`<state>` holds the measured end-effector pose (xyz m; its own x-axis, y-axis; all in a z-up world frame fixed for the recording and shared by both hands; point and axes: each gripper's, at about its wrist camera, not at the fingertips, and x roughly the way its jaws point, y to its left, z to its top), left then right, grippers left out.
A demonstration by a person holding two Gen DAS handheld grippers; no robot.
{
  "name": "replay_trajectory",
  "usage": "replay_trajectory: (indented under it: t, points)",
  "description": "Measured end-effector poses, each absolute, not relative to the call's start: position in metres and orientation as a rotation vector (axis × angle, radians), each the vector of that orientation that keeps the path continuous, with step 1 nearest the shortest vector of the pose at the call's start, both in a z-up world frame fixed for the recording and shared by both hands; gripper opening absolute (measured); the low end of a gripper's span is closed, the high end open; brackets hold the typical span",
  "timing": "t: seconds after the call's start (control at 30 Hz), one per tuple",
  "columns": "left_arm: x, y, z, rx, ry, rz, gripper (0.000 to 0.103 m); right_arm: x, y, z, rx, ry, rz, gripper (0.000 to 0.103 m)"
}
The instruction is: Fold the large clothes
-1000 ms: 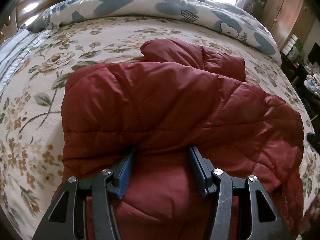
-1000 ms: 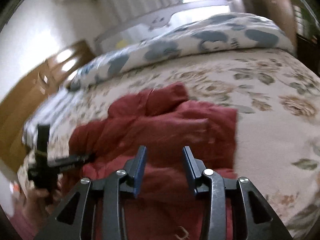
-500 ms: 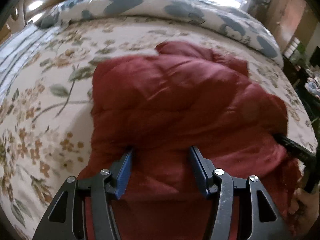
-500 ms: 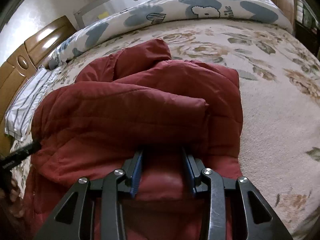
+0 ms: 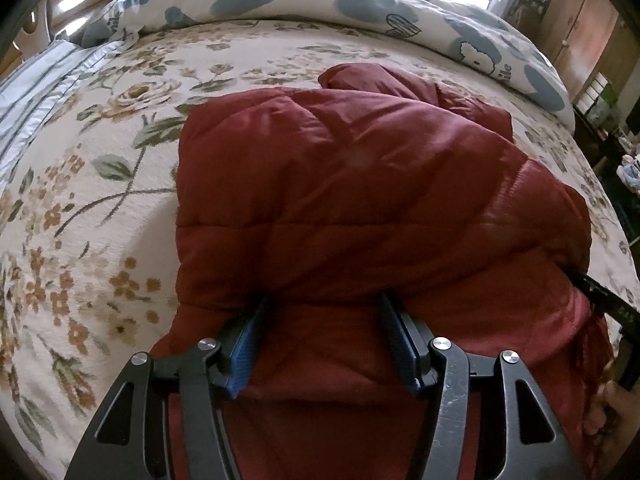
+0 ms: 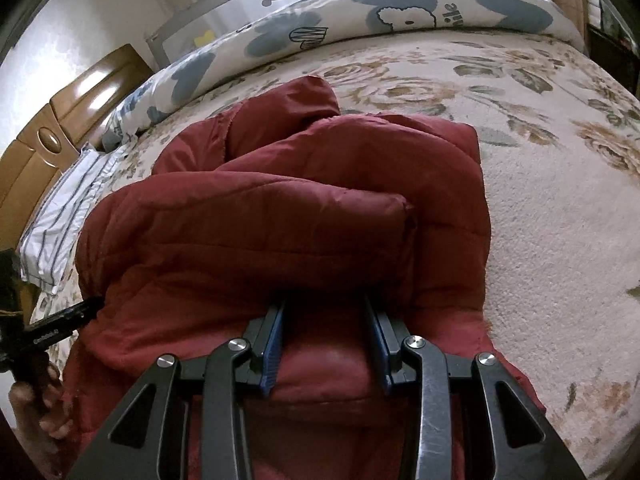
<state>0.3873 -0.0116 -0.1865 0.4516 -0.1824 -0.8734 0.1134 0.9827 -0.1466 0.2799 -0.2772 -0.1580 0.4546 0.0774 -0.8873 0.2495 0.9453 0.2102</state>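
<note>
A dark red quilted jacket lies bunched on the floral bedspread. A thick fold of it drapes over the tips of both grippers. At the jacket's near left edge, my left gripper has puffy red fabric filling the gap between its blue pads. My right gripper sits at the near right part of the jacket. Its jaws are opening, with a bulge of fabric still touching both pads. Each view shows the other gripper's black finger poking under the jacket's side.
A rolled blue-and-white cartoon quilt runs along the bed's far edge. A striped pillow and a wooden headboard are at the left. A person's hand shows at the lower left. Open bedspread lies right of the jacket.
The right gripper dropped from above onto the jacket, and the fold now covers its fingertips. The left view slid a little, so more bedspread shows at the left. The right gripper's finger came into the left view.
</note>
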Motion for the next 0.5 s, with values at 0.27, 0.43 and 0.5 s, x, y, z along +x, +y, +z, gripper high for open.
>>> replay_trajectory:
  t: [0.27,0.43,0.5]
  points:
    - [0.346,0.014,-0.155,-0.107,1.065,-0.169,0.067,0.247,-0.273,-0.11,0.353,1.069,-0.087,0.064]
    - [0.303,0.033,-0.147,-0.115,1.081,-0.142,0.067,0.215,-0.269,-0.095,0.358,1.077,-0.07,0.065]
    - [0.287,0.04,-0.142,-0.117,1.083,-0.128,0.068,0.203,-0.267,-0.092,0.356,1.082,-0.061,0.066]
